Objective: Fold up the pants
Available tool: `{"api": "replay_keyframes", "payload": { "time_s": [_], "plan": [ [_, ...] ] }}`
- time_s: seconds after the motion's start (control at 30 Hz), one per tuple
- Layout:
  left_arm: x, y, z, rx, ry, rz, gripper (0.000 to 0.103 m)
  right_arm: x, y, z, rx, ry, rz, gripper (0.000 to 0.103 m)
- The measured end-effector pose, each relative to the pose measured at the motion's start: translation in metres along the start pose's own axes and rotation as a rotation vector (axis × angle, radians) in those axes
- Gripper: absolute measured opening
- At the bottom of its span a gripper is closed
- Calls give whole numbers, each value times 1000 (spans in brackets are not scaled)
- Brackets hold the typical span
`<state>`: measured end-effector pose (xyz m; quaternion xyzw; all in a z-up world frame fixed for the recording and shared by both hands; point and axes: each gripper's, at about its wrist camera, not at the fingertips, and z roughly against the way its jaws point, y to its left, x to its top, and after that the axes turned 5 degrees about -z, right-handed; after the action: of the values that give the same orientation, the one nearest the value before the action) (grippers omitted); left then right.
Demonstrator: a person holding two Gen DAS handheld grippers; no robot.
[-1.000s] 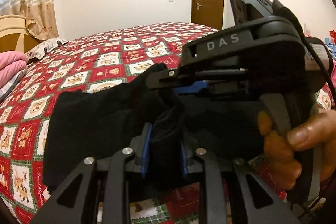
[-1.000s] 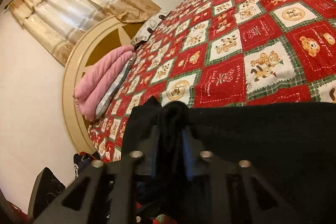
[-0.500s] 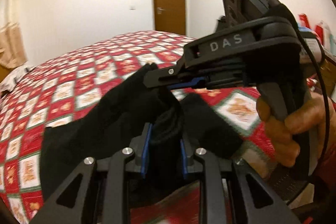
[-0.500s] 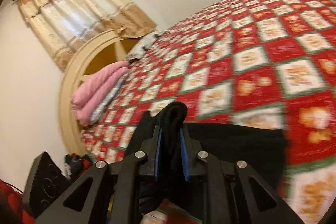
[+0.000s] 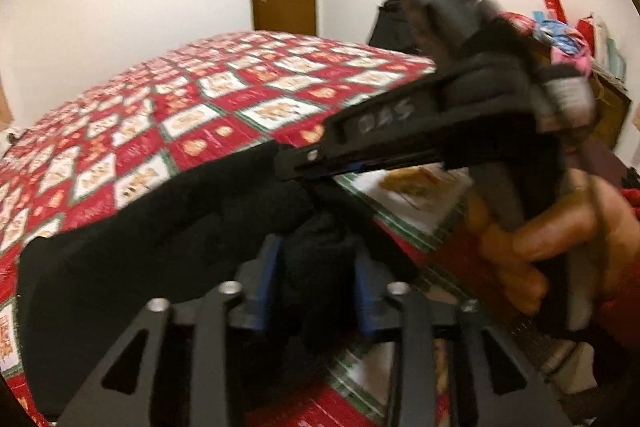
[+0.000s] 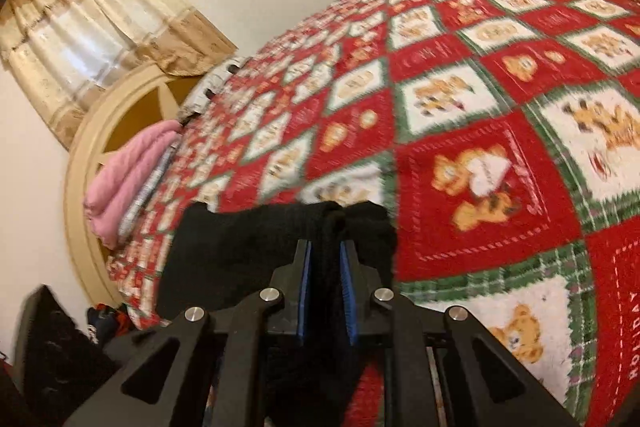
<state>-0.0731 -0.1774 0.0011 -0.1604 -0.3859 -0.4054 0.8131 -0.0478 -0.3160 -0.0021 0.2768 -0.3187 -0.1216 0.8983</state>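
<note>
Left wrist view: black knit pants (image 5: pixel 168 227) bunch between the opening left gripper (image 5: pixel 318 279), pads apparently loosening; right gripper (image 6: pixel 326 283) pinches a fold above the plush checkered bedspread (image 6: pixel 480 107).

Open across the broad red, white and green bear-patterned quilt (image 6: pixel 480 87): flat and bare, with wide room ahead and to the right of the right gripper (image 6: pixel 324 251). Hemmed in at the far left by a cream round headboard (image 6: pixel 76 187) and a folded pink blanket (image 6: pixel 128 179). Blocked close ahead of the left gripper (image 5: pixel 316 255), opening at the jaws around bunched black cloth pants (image 5: pixel 160 227), by the other gripper's body and the right hand (image 5: pixel 560 239) gripping it. Cluttered beyond the bed's right edge with coloured bags (image 5: pixel 568 31).
</note>
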Motion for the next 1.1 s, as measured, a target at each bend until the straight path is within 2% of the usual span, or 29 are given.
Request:
{"api": "replay_keyframes", "payload": {
  "time_s": [0.07, 0.2, 0.27, 0.3, 0.33, 0.37, 0.47, 0.57, 0.67, 0.77, 0.87, 0.9, 0.97, 1.03, 1.1],
  "plan": [
    [0, 2, 8, -31, 9, 11, 61, -2, -7, 0, 18, -10, -27, 15],
    [0, 30, 38, -42, -5, 65, 74, -2, -11, 12, 32, -2, -64, 16],
    [-5, 54, 60, -17, -24, 113, 84, -5, -9, 31, -17, -45, -51, 16],
    [-8, 67, 72, 1, -38, 135, 86, -6, -3, 45, -66, -87, -17, 16],
    [-12, 80, 81, 27, -51, 152, 91, -8, 4, 53, -96, -112, 17, 16],
    [-16, 95, 94, 82, -73, 172, 95, -10, 16, 59, -110, -131, 64, 16],
    [-24, 131, 109, 247, -92, 222, 96, -20, 51, 58, -70, -101, 167, 16],
    [-32, 161, 101, 345, -61, 276, 96, -29, 79, 37, 16, -18, 236, 16],
    [-45, 170, 84, 392, -3, 299, 96, -39, 90, 7, -17, 51, 276, 16],
    [-66, 163, 64, 400, 73, 290, 96, -59, 73, -8, -125, 131, 318, 15],
    [-86, 151, 57, 385, 129, 293, 97, -64, 55, 6, -108, 114, 306, 11],
    [-93, 151, 60, 380, 108, 325, 97, -62, 47, 10, -90, 116, 259, 7],
    [-95, 158, 65, 349, 102, 381, 98, -57, 33, 12, -42, 122, 147, 6],
    [-90, 166, 67, 321, 132, 408, 98, -50, 33, 14, -12, 128, 82, 6],
    [-84, 172, 77, 342, 123, 401, 98, -43, 47, 19, -17, 95, 106, 10]
  ]
}}
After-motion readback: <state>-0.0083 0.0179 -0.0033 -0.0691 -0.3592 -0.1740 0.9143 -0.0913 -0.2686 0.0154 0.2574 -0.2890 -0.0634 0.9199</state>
